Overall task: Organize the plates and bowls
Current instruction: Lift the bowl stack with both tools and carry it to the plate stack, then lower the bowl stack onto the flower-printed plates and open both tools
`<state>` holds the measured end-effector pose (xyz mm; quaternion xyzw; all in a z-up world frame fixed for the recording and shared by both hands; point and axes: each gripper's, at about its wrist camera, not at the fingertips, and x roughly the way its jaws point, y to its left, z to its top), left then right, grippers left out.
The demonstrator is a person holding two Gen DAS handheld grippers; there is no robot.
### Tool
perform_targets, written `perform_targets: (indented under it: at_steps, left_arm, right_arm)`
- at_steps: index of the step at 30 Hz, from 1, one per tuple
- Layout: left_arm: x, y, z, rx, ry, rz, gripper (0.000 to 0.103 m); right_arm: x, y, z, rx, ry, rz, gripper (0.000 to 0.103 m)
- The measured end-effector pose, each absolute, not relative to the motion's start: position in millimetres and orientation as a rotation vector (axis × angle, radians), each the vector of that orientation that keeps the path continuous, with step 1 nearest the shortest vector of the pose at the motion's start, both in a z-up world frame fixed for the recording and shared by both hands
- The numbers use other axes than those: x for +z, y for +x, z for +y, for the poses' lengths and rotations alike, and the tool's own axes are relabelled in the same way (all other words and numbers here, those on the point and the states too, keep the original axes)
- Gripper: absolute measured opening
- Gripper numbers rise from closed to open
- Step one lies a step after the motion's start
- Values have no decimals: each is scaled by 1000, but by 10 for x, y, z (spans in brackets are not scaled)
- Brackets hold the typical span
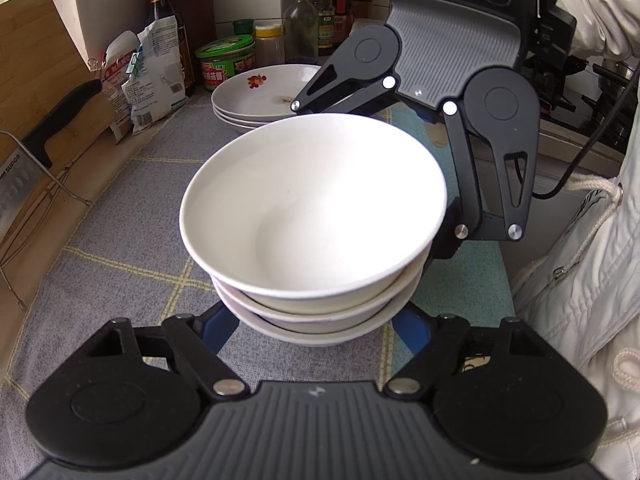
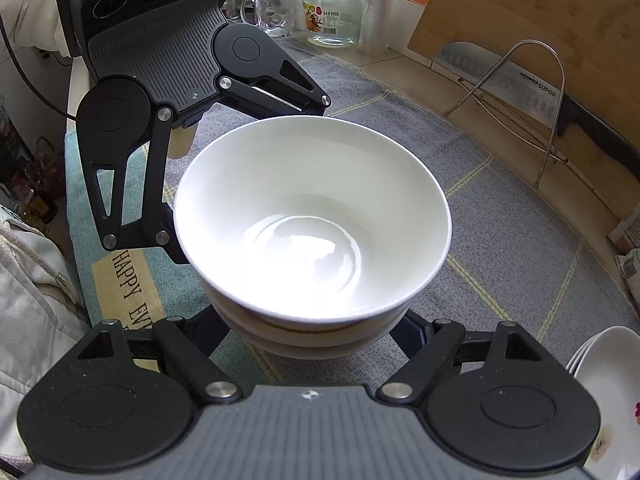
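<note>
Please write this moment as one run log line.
bowl stack: three nested, on cloth | left gripper, right gripper: straddling it, opposite sides | grip: hidden

Daylit counter [image 1: 24, 312], grey checked mat [image 1: 120, 240], probably kitchen.

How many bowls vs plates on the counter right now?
Bowls: 3, nested in one stack
Plates: 3 rims showing, stacked behind the bowls
Total: 6

Three nested white bowls [image 1: 312, 216] upright on checked cloth, near stacked plates [image 1: 260, 92]
</note>
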<state>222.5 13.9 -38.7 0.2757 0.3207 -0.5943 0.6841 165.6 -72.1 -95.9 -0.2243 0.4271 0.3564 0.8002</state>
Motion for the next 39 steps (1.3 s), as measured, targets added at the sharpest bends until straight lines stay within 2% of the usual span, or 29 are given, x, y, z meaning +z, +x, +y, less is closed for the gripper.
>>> perform_targets:
  at_steps: [23,39]
  left_arm:
    - [-94,2421,-1247,-1253,605,646,83]
    - [-309,2565,-2088,-1305,667,614,83]
  right_arm:
    - [-456,1917,-2104,803,-573,857,88]
    - [-481,2017,-2976,703,-547,863,88]
